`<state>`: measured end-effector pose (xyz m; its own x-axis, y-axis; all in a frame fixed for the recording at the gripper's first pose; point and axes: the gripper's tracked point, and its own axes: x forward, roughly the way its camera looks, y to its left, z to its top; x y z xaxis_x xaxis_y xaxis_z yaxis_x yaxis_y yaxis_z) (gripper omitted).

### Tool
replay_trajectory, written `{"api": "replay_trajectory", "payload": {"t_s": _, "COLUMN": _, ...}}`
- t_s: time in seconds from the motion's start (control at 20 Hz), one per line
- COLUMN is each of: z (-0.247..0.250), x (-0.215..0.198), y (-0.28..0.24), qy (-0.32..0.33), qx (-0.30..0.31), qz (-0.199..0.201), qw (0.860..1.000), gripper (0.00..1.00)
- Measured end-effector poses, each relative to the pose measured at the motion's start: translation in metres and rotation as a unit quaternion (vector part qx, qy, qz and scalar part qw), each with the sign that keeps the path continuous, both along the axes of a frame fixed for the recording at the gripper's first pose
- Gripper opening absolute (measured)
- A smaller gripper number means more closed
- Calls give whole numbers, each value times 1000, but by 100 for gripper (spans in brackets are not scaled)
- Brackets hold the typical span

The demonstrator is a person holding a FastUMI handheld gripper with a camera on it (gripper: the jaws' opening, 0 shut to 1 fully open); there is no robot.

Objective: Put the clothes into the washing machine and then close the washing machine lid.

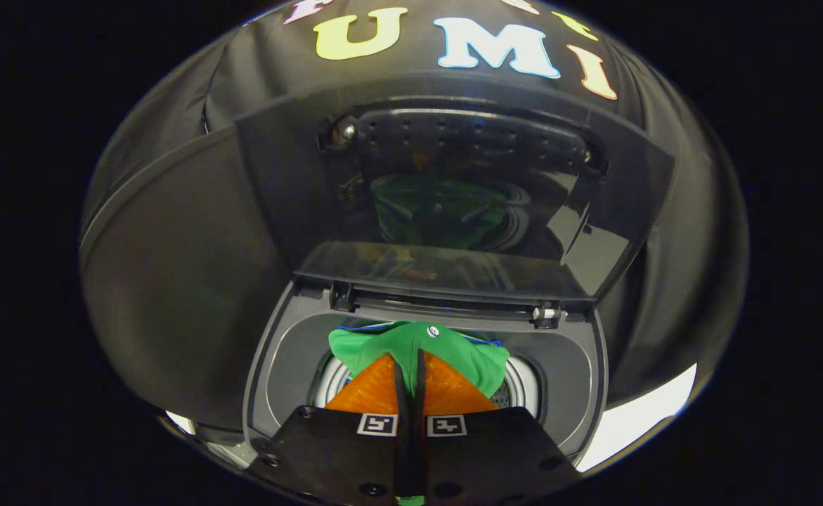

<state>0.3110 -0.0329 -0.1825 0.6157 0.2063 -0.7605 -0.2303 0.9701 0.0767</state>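
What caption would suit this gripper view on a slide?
Gripper fingers shut on a green garment, held over the washing machine's open drum, lid raised.

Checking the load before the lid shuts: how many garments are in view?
1. A green garment is pinched between the gripper fingers, hanging over the washing machine drum opening, lid raised. More may lie hidden beneath.

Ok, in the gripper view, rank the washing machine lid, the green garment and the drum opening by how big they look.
1. Washing machine lid, raised open, clearly largest.
2. Drum opening.
3. Green garment, clamped between the gripper fingers over the opening.

The last two look close; the garment and fingers cover much of the opening, so that order is unsure.
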Motion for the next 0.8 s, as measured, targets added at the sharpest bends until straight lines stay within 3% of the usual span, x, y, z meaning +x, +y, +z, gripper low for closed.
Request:
{"api": "replay_trajectory", "payload": {"t_s": 0.4, "z": -27, "x": 5, "y": -6, "qy": 46, "qx": -15, "qz": -21, "qw": 999, "gripper": 1}}
{"api": "replay_trajectory", "payload": {"t_s": 0.8, "z": -33, "x": 6, "y": -11, "qy": 50, "qx": -25, "qz": -35, "qw": 998, "gripper": 1}}
